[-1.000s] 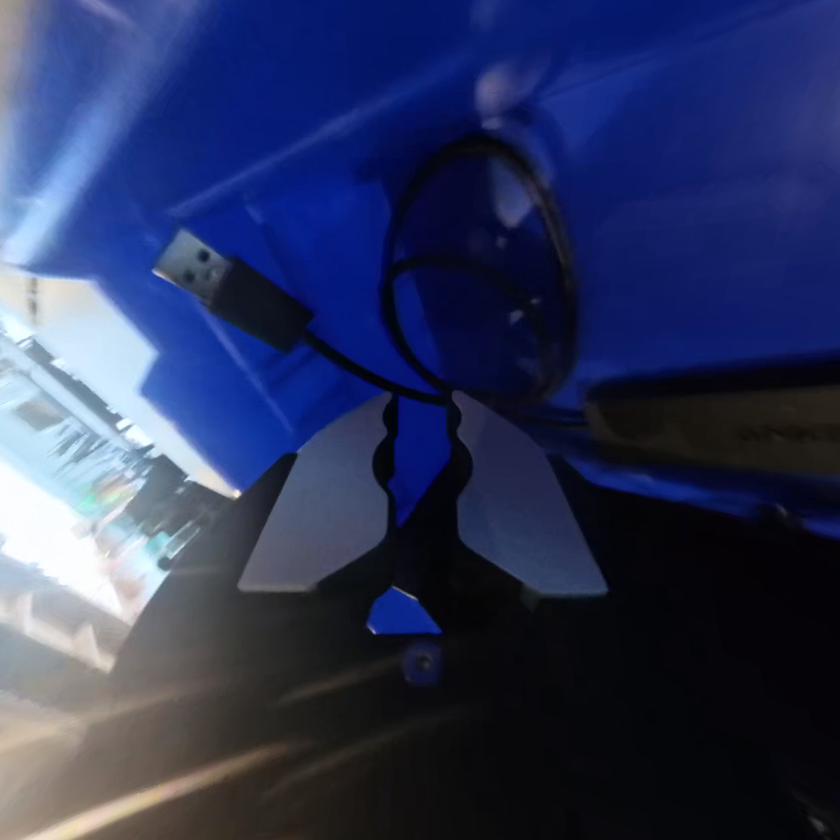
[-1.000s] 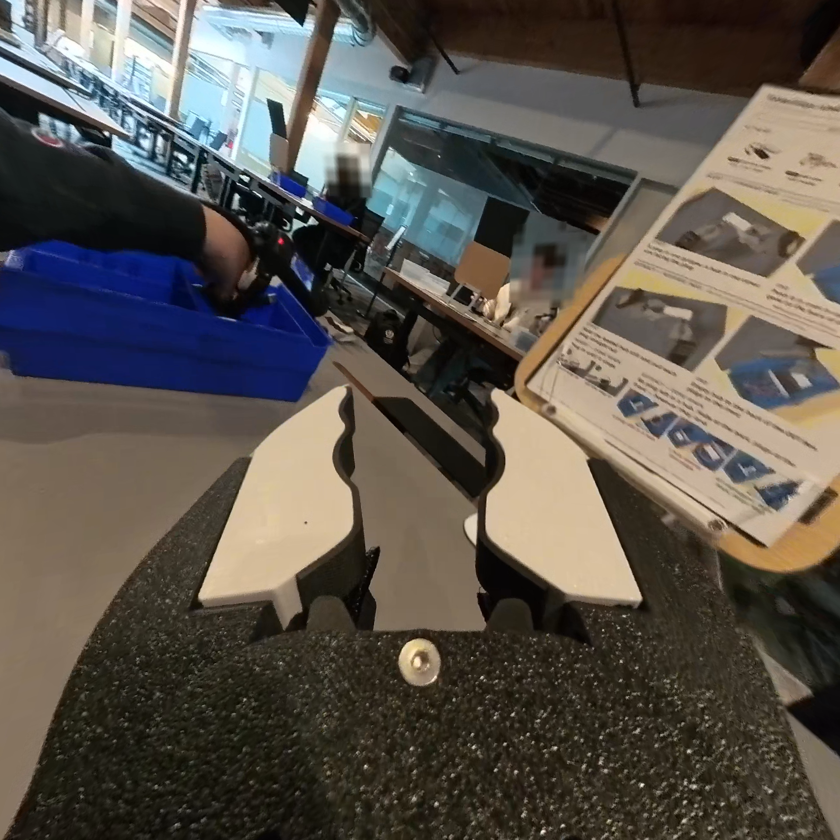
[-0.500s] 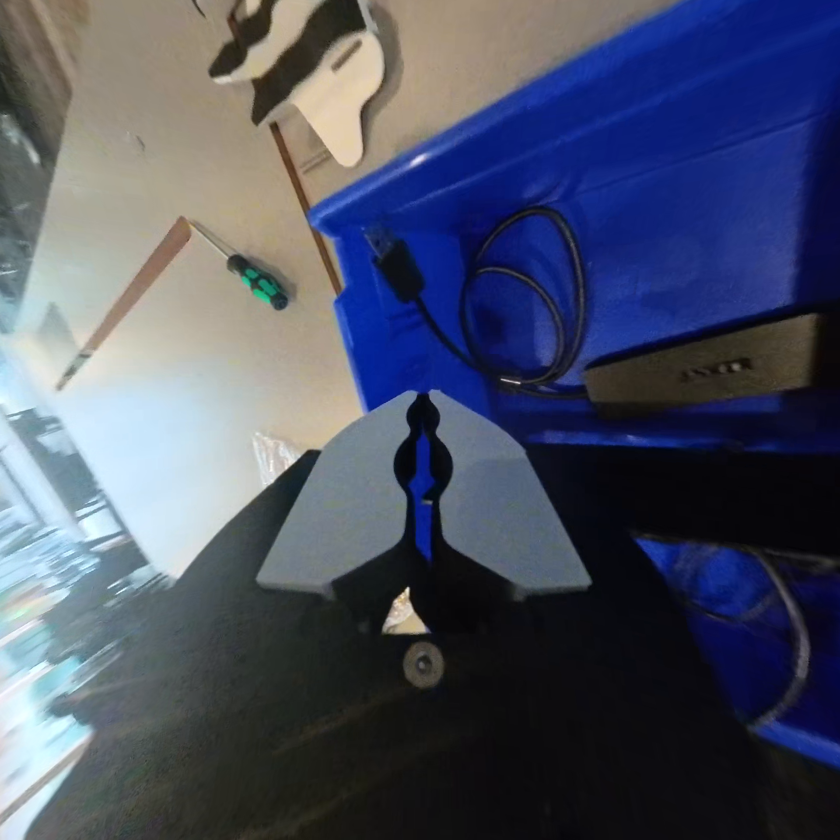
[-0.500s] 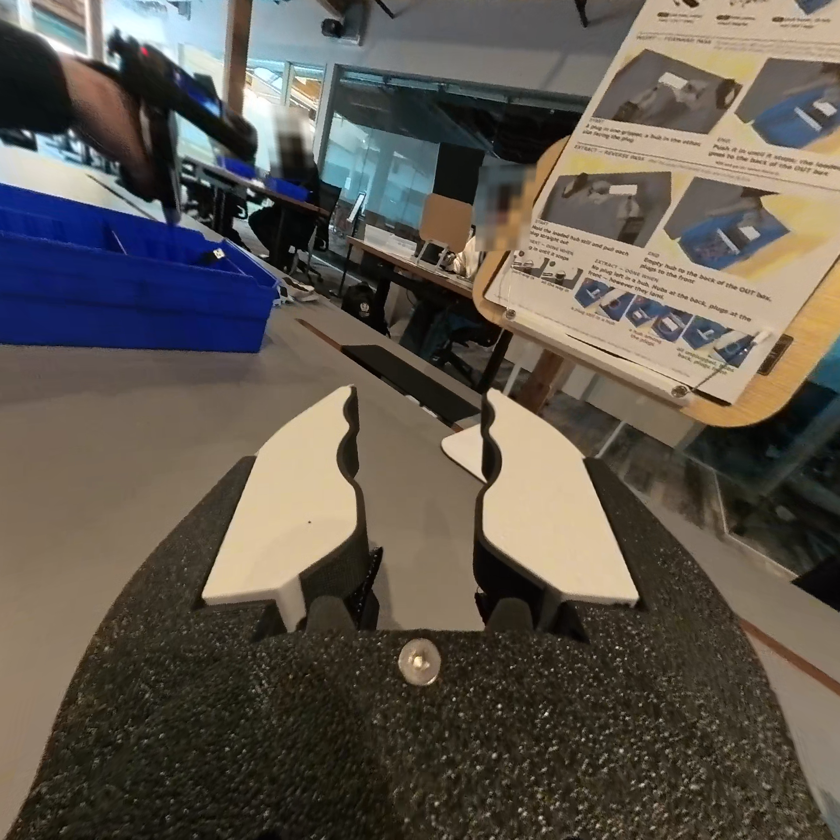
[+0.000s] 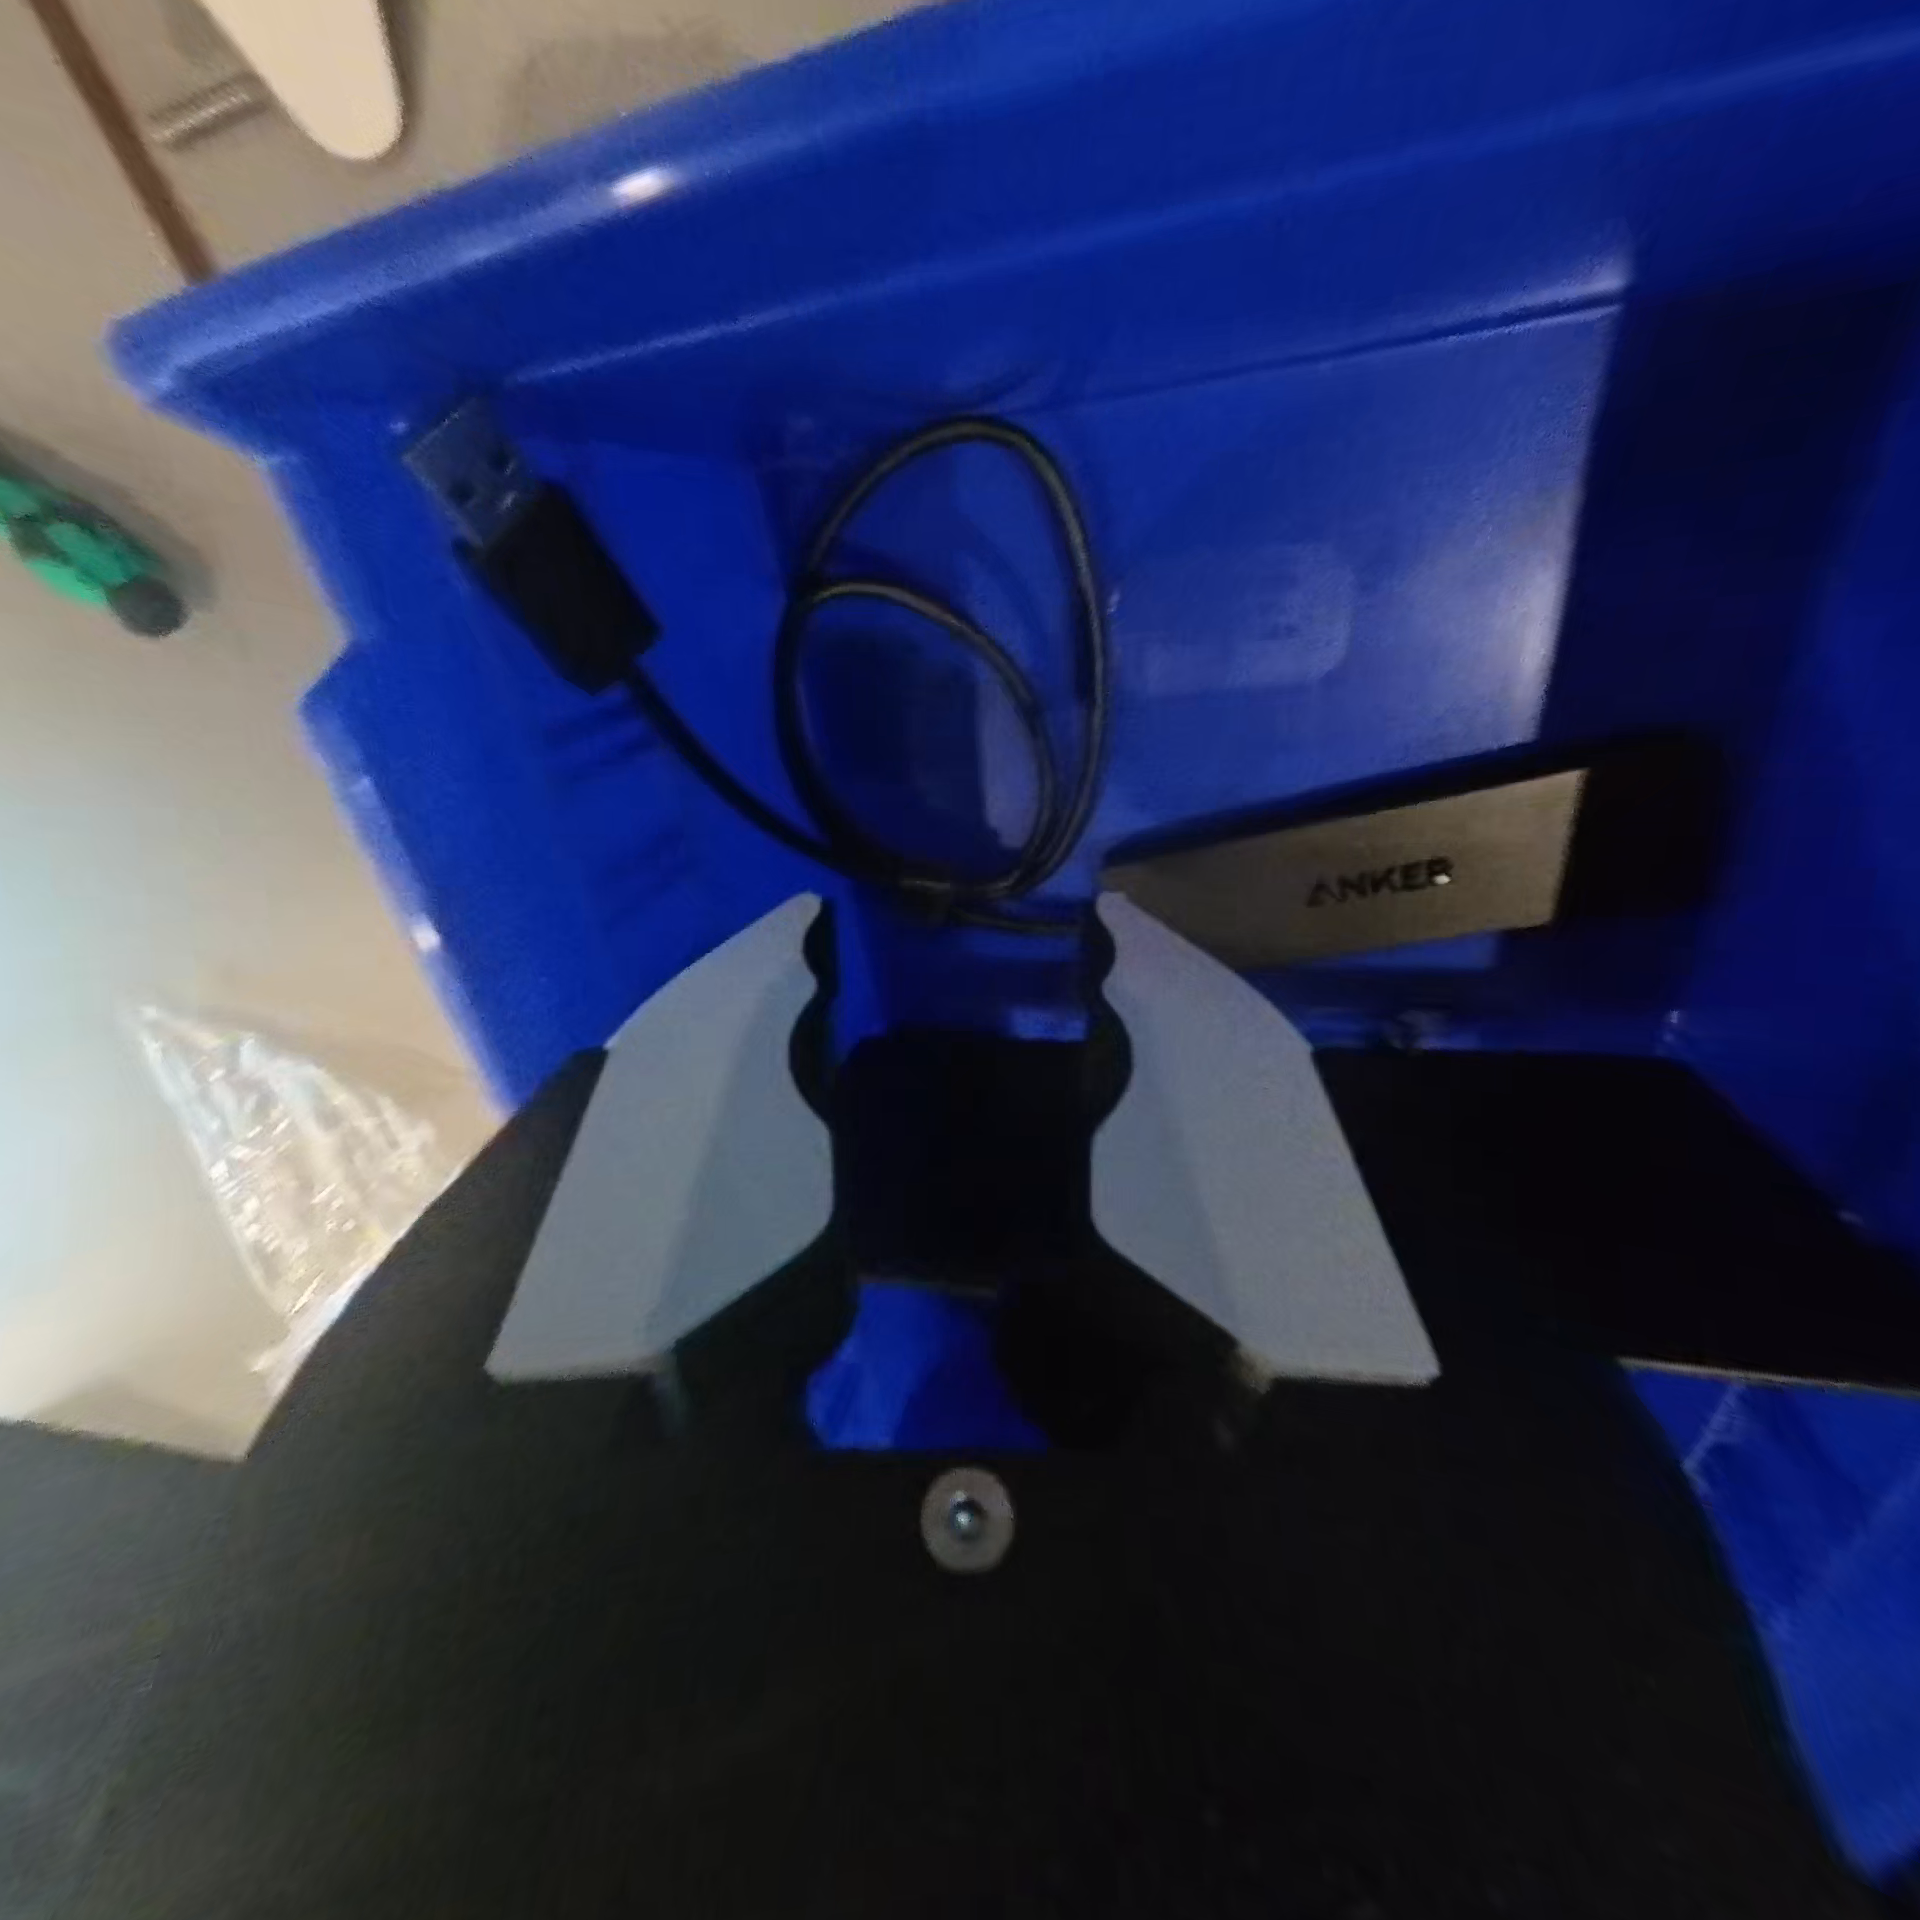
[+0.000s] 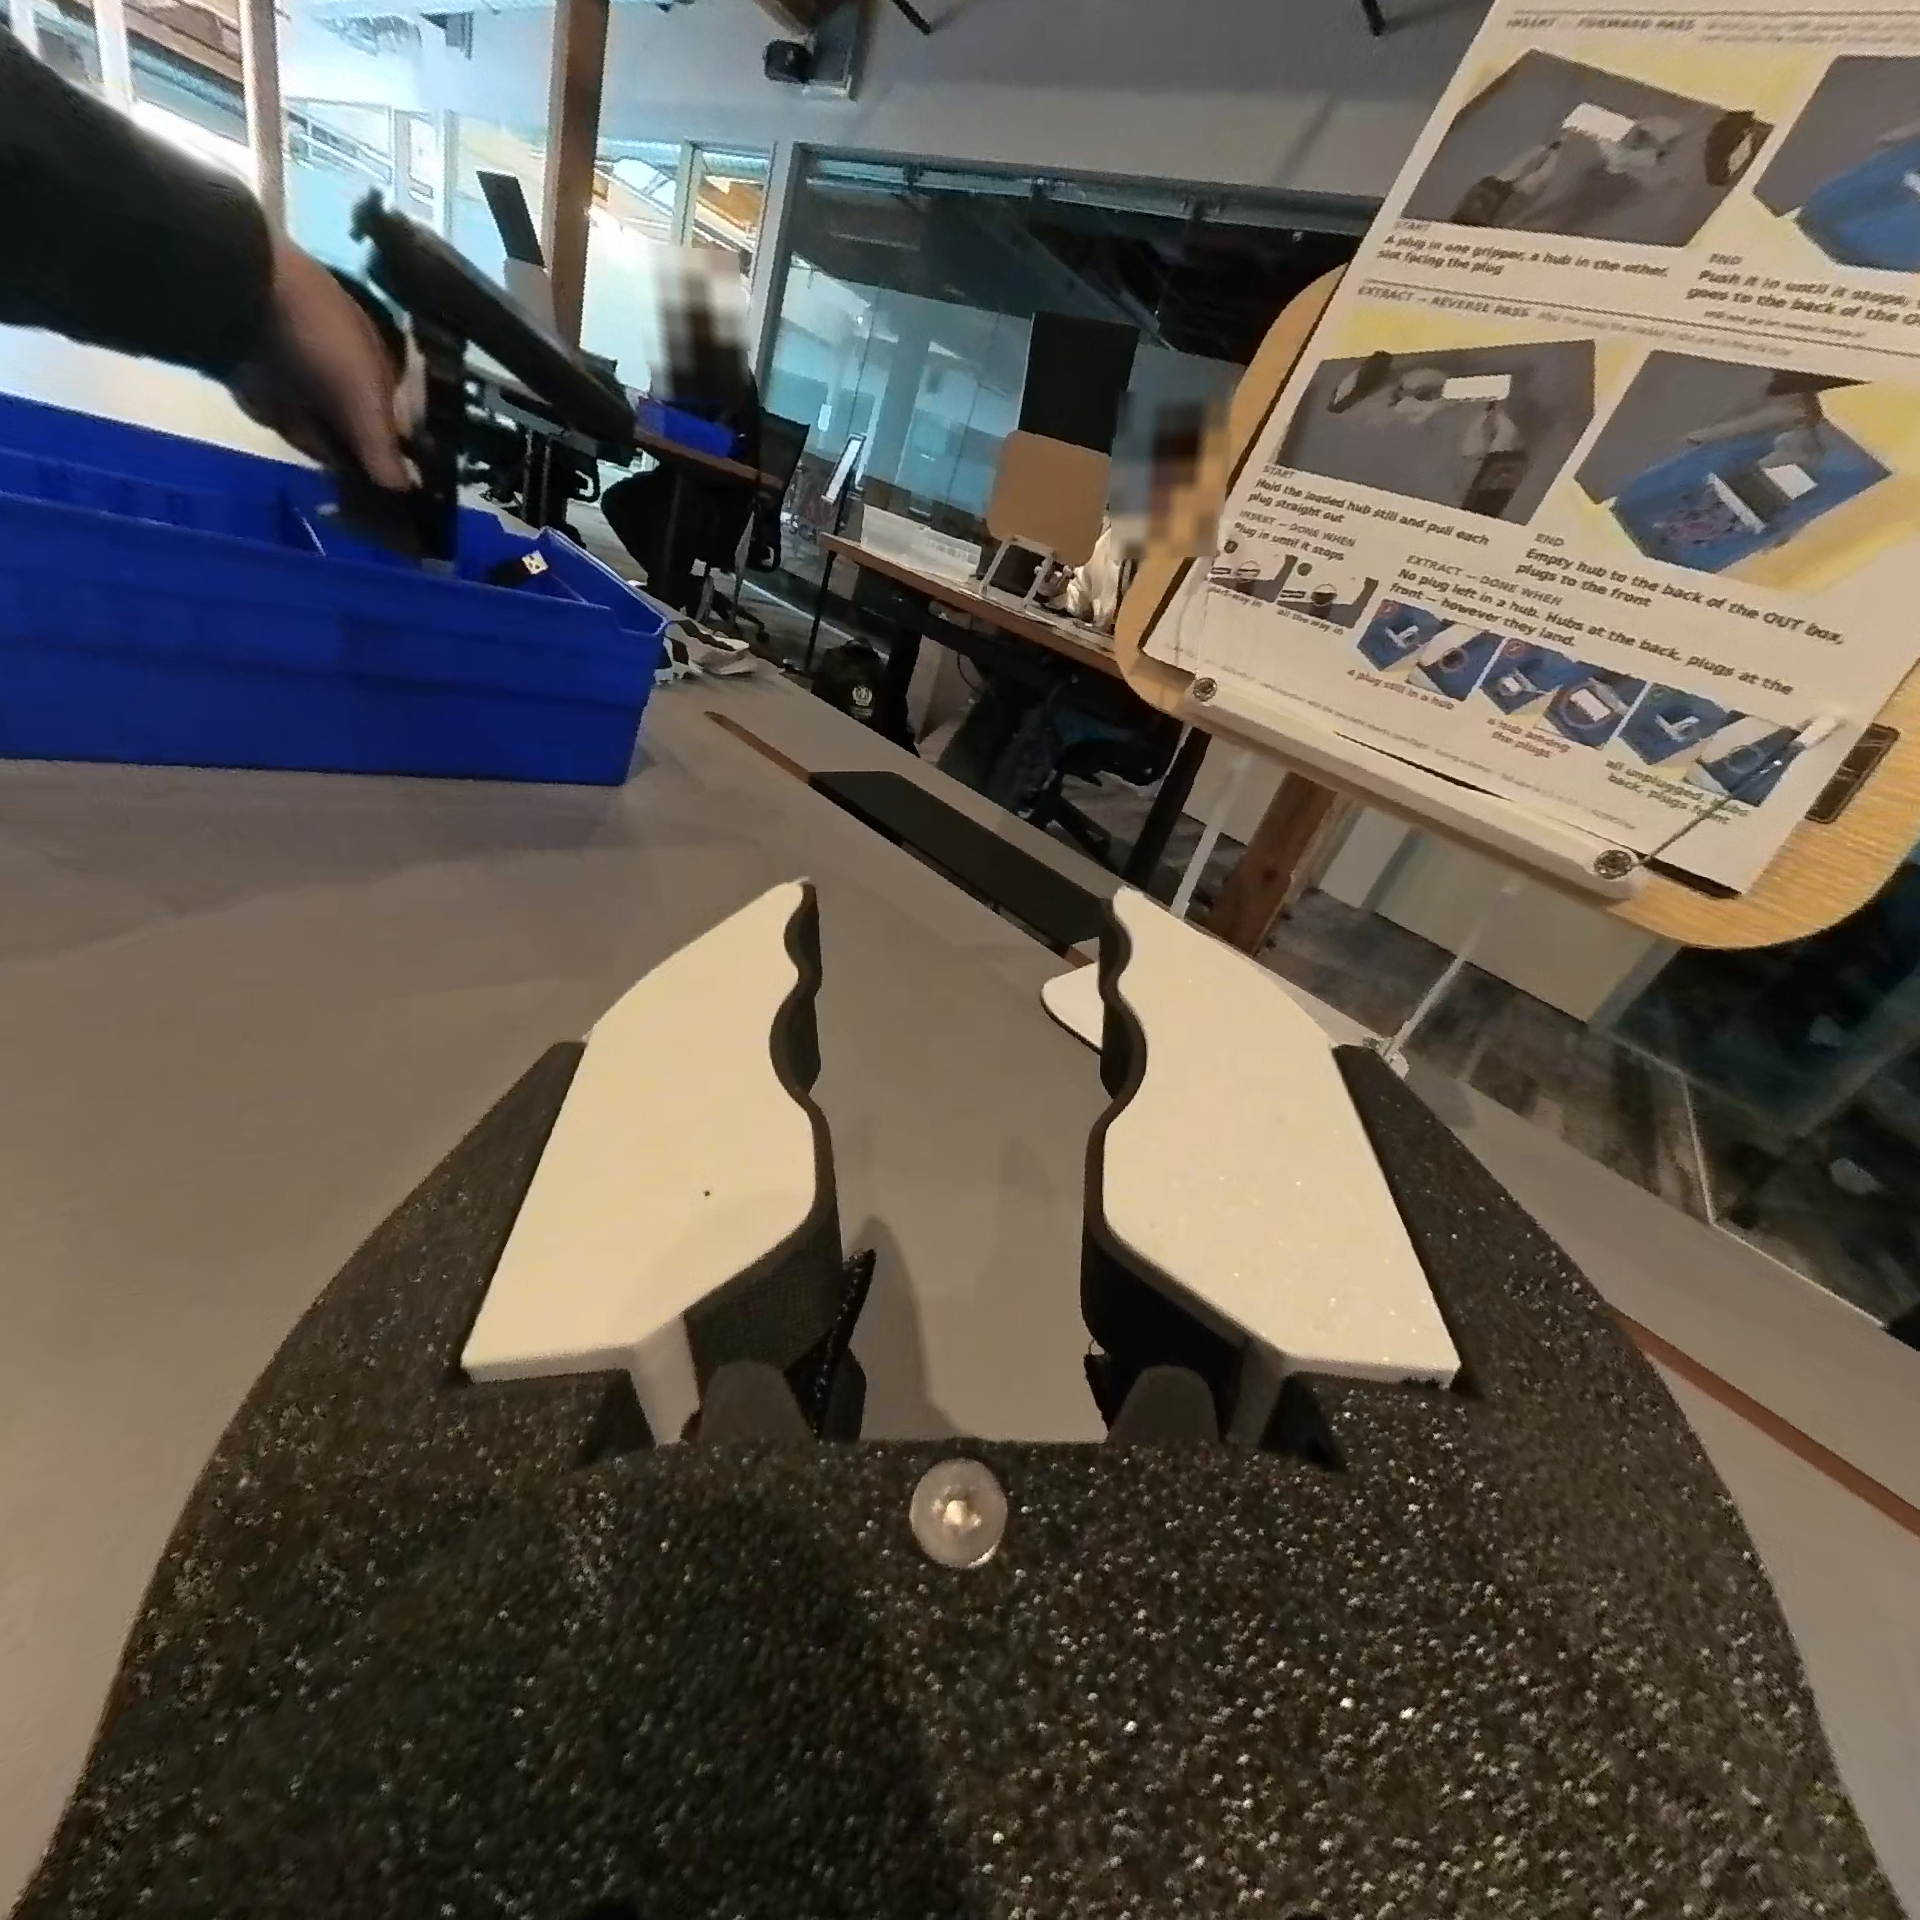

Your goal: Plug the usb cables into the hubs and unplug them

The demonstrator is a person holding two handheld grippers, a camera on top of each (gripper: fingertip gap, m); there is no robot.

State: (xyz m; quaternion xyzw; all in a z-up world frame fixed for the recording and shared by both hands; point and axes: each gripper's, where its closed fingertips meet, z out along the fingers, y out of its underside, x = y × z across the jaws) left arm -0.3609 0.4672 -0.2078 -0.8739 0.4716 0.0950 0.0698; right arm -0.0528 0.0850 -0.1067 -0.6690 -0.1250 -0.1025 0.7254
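Note:
In the left wrist view a black USB plug (image 5: 520,530) leans on the left wall of a blue bin (image 5: 1195,260). Its thin cable (image 5: 935,665) lies coiled on the bin floor and runs to a grey hub (image 5: 1392,873) on the right. My left gripper (image 5: 958,914) is open, with its tips just in front of the coil. A dark flat thing (image 5: 966,1143) lies under the gap; I cannot tell what it is. My right gripper (image 6: 961,899) is open and empty over the grey table (image 6: 312,1039). The right wrist view shows the left gripper (image 6: 416,499) reaching into the bin (image 6: 312,675), beside the plug (image 6: 530,566).
A green-handled screwdriver (image 5: 94,561) and a clear plastic bag (image 5: 260,1143) lie on the table left of the bin. An instruction board (image 6: 1558,468) on a white-footed stand (image 6: 1075,1003) stands at the right. A black strip (image 6: 956,842) lies along the table's far edge. Tip to tip, the grippers are about 50 cm apart. To the grey hub (image 5: 1392,873): left tips about 7 cm, right tips about 40 cm.
My left gripper has gone from shut to open and has moved closer into the bin toward the coiled cable. My right gripper has stayed open and barely moved.

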